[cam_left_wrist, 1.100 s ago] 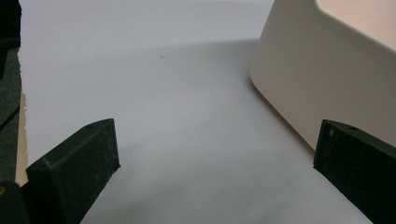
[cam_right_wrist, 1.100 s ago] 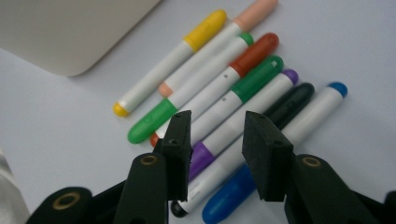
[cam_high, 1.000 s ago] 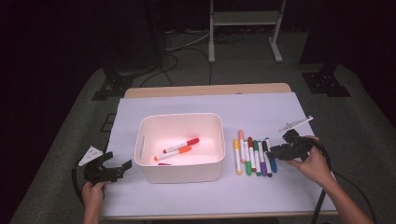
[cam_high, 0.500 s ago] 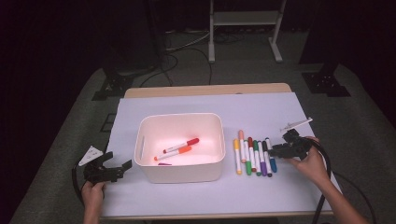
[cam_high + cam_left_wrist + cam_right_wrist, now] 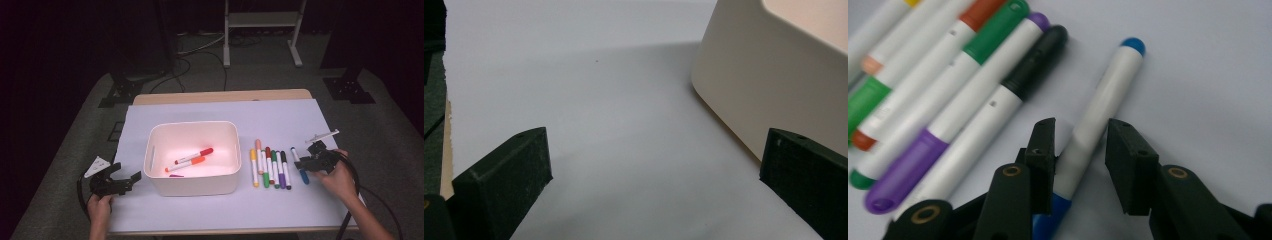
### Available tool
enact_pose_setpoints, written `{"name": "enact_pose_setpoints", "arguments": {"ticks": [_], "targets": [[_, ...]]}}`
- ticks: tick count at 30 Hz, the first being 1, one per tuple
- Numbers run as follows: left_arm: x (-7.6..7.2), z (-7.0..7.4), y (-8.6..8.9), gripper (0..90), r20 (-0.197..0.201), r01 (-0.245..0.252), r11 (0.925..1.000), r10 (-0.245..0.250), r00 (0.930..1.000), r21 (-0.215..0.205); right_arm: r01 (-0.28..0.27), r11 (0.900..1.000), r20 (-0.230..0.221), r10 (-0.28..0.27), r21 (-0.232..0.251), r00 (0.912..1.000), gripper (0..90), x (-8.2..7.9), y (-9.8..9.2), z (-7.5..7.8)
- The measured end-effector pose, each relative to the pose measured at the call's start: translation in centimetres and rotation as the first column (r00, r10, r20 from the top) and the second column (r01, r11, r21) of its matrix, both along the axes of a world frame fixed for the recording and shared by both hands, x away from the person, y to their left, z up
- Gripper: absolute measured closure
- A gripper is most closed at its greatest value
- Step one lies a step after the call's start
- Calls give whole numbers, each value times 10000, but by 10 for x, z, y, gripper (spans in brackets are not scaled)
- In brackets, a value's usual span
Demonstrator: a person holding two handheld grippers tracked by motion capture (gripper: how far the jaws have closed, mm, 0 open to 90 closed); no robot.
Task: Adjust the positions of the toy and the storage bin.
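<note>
A blue marker (image 5: 300, 169) lies on the white table cover, apart from and to the right of a row of several markers (image 5: 270, 167). My right gripper (image 5: 305, 163) straddles the blue marker (image 5: 1103, 100) low over the table. The right gripper's (image 5: 1080, 132) jaws have just been closing with the marker's white barrel between them. One jaw sits against the barrel and a gap remains at the other. My left gripper (image 5: 127, 174) rests open and holds nothing, by the front left corner of a white bin (image 5: 192, 125). The left gripper (image 5: 654, 150) has bare cover between its jaws.
Inside the bin lie a red marker (image 5: 192, 155), an orange marker (image 5: 187, 164) and a small purple piece (image 5: 175, 175). The bin's wall (image 5: 764, 75) is close on the left gripper's right. The marker row (image 5: 948, 90) lies right beside the right gripper.
My right gripper has sunk a little toward the blue marker and its jaws stand narrower. The left gripper has kept still.
</note>
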State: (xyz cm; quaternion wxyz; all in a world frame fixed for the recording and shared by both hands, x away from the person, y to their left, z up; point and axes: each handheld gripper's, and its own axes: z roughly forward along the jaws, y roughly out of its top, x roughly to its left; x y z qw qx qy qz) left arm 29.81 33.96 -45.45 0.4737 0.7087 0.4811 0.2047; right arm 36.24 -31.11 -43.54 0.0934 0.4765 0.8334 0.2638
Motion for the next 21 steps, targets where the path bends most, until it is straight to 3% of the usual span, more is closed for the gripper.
{"name": "enact_pose_setpoints", "arguments": {"ticks": [9,17,21], "targets": [[0,0,0,0,20,-15,10000,15,10000,-43,347,9990,159,-342,-282,9993,754,-1,-1,-1],[0,0,0,0,4,-7,10000,7,10000,-5,286,9992,-221,-280,271,9994,759,-2,-6,2],[0,0,0,0,-9,8,10000,-8,10000,9,109,9964,-187,-93,843,9998,760,-7,-3,13]]}}
